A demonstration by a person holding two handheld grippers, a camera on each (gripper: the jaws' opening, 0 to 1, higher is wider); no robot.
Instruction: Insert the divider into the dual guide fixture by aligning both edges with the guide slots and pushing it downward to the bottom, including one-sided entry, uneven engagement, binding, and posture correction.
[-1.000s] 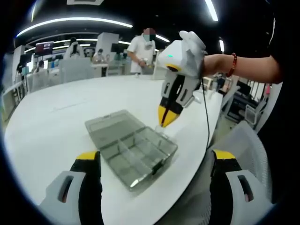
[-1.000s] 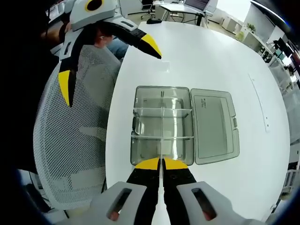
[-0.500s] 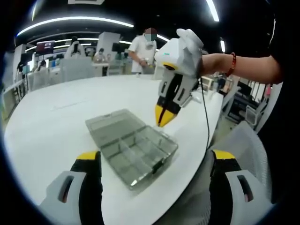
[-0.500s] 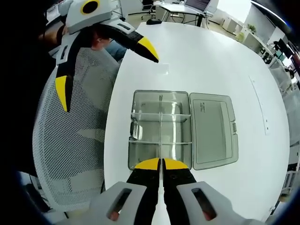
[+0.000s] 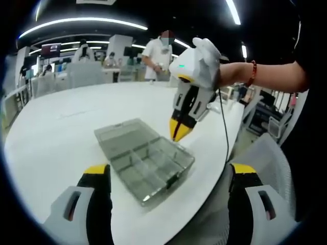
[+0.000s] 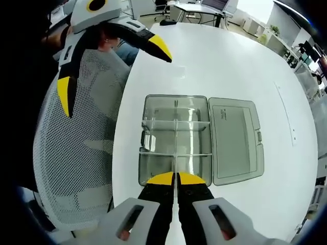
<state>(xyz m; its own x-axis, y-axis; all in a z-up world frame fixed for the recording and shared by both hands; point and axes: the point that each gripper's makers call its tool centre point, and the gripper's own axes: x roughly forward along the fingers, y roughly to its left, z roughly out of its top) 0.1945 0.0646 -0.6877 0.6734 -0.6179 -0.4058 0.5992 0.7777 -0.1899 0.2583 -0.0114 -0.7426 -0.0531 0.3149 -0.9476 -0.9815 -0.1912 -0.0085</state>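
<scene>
Resting on the white table (image 6: 230,66), a clear plastic compartment box (image 6: 175,138) is seen with its lid (image 6: 236,140) folded open flat beside the tray. In the right gripper view, the tray is divided by two cross walls and a central lengthwise wall. The right gripper (image 6: 176,178) is positioned directly above the near edge of the tray, its yellow-tipped jaws pressed together on a thin transparent divider (image 6: 175,166); the divider's edge is seen in line with the central wall of the tray. How deep the divider sits in the guide slots cannot be told.

In the left gripper view, the right gripper (image 5: 179,133) is seen pointing down at the far side of the compartment box (image 5: 144,161), held by a person's hand (image 5: 232,71) wearing a red bead bracelet (image 5: 252,71).

The left gripper (image 6: 113,69) is held well apart from the box, over a mesh chair (image 6: 76,153) at the table edge. Its jaws are spread wide and nothing is held between them. People are seen standing in the background beyond the table.
</scene>
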